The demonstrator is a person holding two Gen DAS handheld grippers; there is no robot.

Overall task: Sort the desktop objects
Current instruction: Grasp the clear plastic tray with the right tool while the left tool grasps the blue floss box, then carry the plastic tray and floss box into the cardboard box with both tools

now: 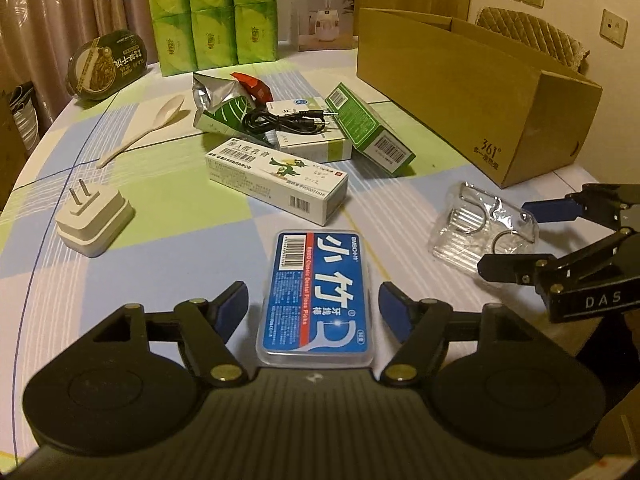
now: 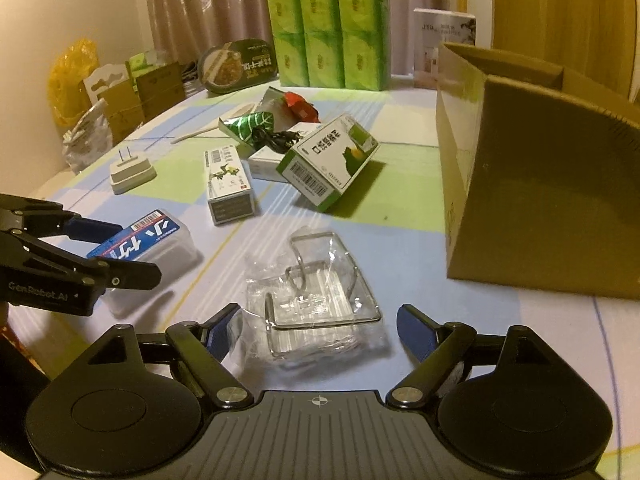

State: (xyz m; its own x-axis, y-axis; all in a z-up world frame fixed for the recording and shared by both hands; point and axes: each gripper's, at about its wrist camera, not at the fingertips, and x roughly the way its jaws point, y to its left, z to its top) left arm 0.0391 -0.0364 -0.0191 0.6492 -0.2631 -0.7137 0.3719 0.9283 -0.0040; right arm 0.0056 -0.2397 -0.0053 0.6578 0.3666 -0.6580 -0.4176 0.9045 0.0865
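Floss box glossy rectangular plastic, wire rack film-wrapped

The left wrist camera sits low behind the left gripper, close above the worktop, and faces forward across it toward the tissue packs at the far edge. The floss box lies directly before the lens, between the spread fingers. The right wrist camera sits equally low behind the right gripper, facing the same far edge from a position further right, with the cardboard box filling its right side. Both views share the central clutter, the wrapped wire rack, the floss box and the tissue packs. Each view shows the other gripper at its side margin.
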